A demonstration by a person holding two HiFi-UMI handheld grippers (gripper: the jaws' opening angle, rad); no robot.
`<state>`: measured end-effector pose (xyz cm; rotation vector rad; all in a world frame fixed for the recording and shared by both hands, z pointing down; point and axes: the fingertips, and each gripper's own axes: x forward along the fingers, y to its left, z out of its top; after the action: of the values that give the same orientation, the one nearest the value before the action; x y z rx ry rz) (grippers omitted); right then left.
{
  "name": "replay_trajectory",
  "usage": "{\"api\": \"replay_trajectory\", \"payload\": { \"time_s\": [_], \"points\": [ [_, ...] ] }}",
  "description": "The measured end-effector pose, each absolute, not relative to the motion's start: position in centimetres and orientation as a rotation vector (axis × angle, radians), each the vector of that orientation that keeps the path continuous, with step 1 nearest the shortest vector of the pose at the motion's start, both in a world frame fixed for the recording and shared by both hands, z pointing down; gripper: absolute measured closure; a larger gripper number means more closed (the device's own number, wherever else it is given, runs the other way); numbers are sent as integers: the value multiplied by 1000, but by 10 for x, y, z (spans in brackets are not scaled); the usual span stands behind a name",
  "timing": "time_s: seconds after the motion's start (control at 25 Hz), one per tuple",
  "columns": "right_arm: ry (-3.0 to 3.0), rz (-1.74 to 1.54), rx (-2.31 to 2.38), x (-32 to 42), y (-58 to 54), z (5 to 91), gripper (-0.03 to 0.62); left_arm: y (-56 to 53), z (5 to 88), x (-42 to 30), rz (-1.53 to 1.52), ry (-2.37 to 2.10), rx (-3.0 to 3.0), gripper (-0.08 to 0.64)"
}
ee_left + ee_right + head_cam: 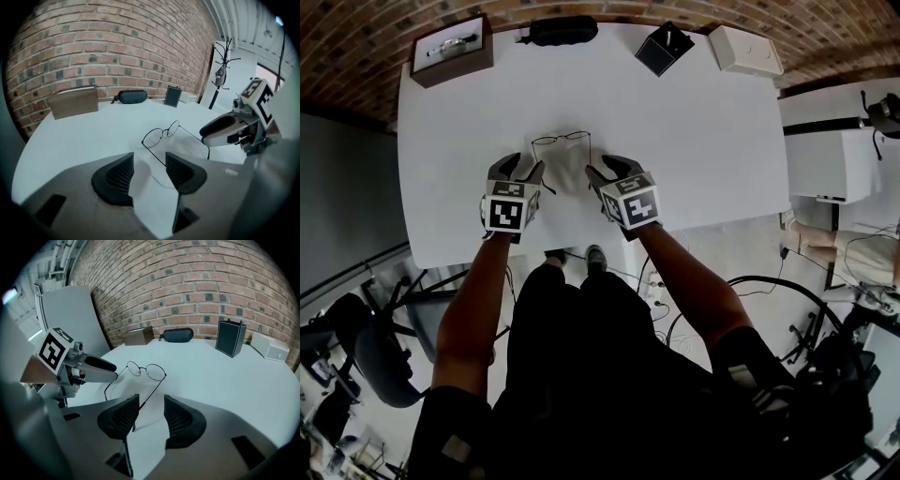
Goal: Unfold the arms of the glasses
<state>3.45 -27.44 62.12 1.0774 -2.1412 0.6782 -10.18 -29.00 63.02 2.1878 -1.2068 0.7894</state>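
Glasses (562,138): 2 arms look spread. Your left gripper (149,171) and right gripper (151,413) jaws sit narrowly apart, unclamped. Back off without snagging.

- Brick wall (197,282): red-brown, pale mortar, behind the table's far edge.
- Table (694,141): white, rectangular top.
- Second white table (825,164): to the right, apart.
- Coat stand (224,65): dark, near the wall.
- Floor (712,253): pale, black cables (766,277) lying on it.
- Black chair (361,352): lower left.
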Motion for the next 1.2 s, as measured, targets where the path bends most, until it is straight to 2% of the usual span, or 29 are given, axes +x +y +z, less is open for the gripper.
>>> {"api": "replay_trajectory", "payload": {
  "time_s": [0.6,0.76,1.04,1.2],
  "points": [
    [-2271,605,1052,27,-267,590,444,-272,594,-90,618,-1256,2234,345],
    [-2320,540,1060,29,-261,568,454,-256,571,-78,568,-1302,2303,391],
    [-2423,455,1051,35,-241,525,544,-223,524,-66,332,-1392,2309,528],
    [-2456,397,1028,41,-225,509,560,-205,507,-63,256,-1430,2280,548]
  ]
}}
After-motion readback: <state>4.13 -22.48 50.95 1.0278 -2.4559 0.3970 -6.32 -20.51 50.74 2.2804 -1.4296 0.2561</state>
